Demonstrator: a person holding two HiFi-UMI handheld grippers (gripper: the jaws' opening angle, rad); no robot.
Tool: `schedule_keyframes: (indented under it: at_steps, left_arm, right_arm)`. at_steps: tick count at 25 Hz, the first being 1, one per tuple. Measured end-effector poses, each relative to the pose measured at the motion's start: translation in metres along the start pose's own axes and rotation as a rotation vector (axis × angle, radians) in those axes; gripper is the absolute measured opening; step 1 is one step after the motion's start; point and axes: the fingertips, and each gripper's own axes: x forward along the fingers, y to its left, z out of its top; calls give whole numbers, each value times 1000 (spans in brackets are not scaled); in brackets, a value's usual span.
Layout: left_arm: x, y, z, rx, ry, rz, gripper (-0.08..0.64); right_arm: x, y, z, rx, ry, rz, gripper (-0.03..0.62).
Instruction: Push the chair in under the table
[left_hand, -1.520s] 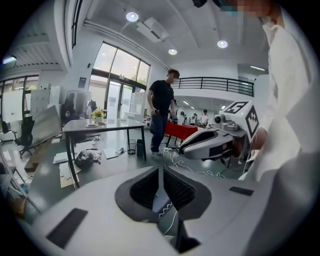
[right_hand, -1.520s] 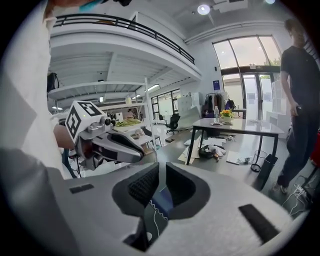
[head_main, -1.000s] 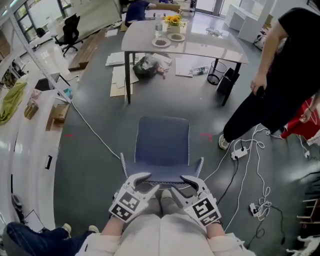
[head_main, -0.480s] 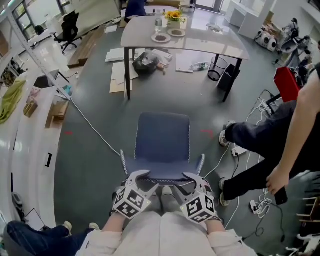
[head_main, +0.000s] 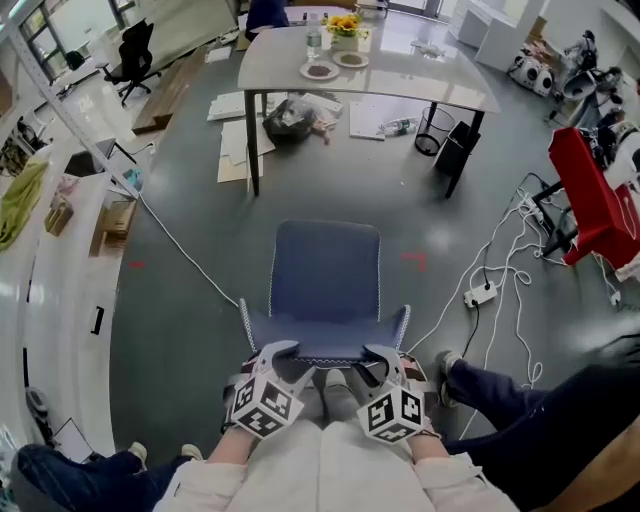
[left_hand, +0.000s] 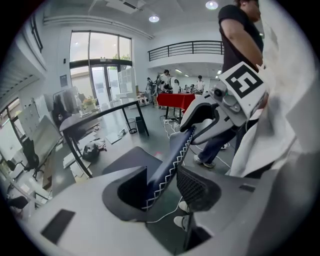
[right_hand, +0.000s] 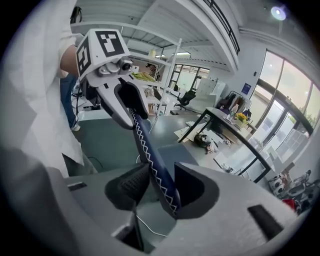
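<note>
Left hand-held gripper (left_hand: 165, 182): jaws apart, astride the stitched top edge of the backrest (left_hand: 172, 150). We note a gap beside the ribbed pad. The jaws have just been closing a little with the backrest between them.

Right hand-held gripper (right_hand: 160, 185): also astride that edge, jaws just been closing. The edge leans on one jaw. The other pad seems just short of it, though the wide-angle view leaves us unsure of contact.

Change, grippers: both are at the backrest's rim as they were a second ago, one toward each end. Their marker cubes have rolled somewhat squarer to us.

Chair (head_main: 325, 275): on the floor, seat facing the worktop (head_main: 400, 88), well apart from it and in the same spot as before.

Bystander (head_main: 530, 410): formerly by the worktop's right end, now just at our right, off the chair's path.

Reading: we judge the hold is being set, and the push itself is not yet begun.
</note>
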Motion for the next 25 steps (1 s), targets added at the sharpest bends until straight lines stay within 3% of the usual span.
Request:
schedule_keyframes:
  at_steps: [13,25]
  left_arm:
    - [0,9,2,-14,12,11,192]
    - [2,26,8,-11,20,44,207]
  right_arm:
    - [5,-7,7,-17,-10,-16,138]
    - [12,-17,16,-45,-47,33,135]
